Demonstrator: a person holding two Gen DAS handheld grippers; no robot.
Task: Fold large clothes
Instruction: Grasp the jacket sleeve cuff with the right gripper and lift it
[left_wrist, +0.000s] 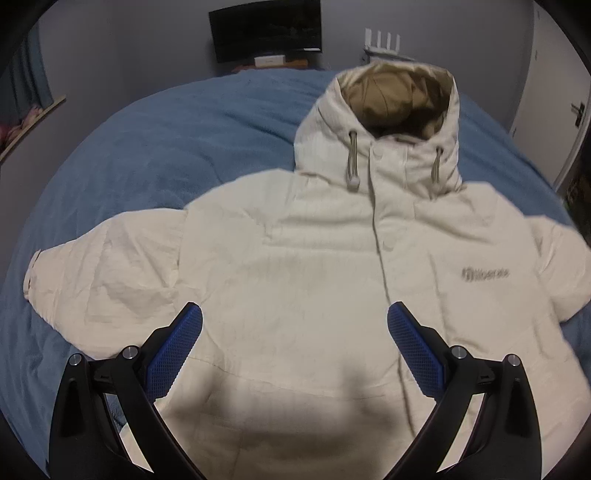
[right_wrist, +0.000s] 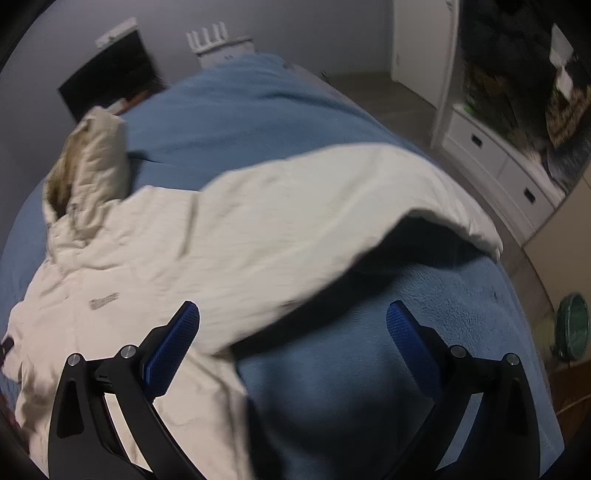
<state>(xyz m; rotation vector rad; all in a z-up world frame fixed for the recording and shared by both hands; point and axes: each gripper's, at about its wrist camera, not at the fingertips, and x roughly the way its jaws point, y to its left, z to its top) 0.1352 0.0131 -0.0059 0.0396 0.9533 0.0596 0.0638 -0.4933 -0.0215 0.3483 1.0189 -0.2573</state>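
- Here's the big cream-white hooded padded jacket (left_wrist: 295, 258), spread front-up on the blue fleecy bed cover (left_wrist: 166, 147), hood away from me, hem toward me.
- My left gripper (left_wrist: 294, 325) hangs over the lower front, blue pads spread wide, pinching nothing.
- My right gripper (right_wrist: 293, 325) is spread too and empty; one finger over the jacket's side, the other over bare blue cover.
- The relation that counts: the jacket's long axis runs straight away from me, hem to tan-lined hood (left_wrist: 399, 99). The far-reaching sleeve (right_wrist: 351, 192) stretches out to my right, ahead of the right gripper, so I judge that hand nearer to it.
- That sleeve looks lifted, dark shadow beneath; motion blur makes its cuff hard to read.
- The other sleeve (left_wrist: 99, 273) lies flat to my left.
- The hem is cut off behind my fingers in both views; the chest logo is unreadable.
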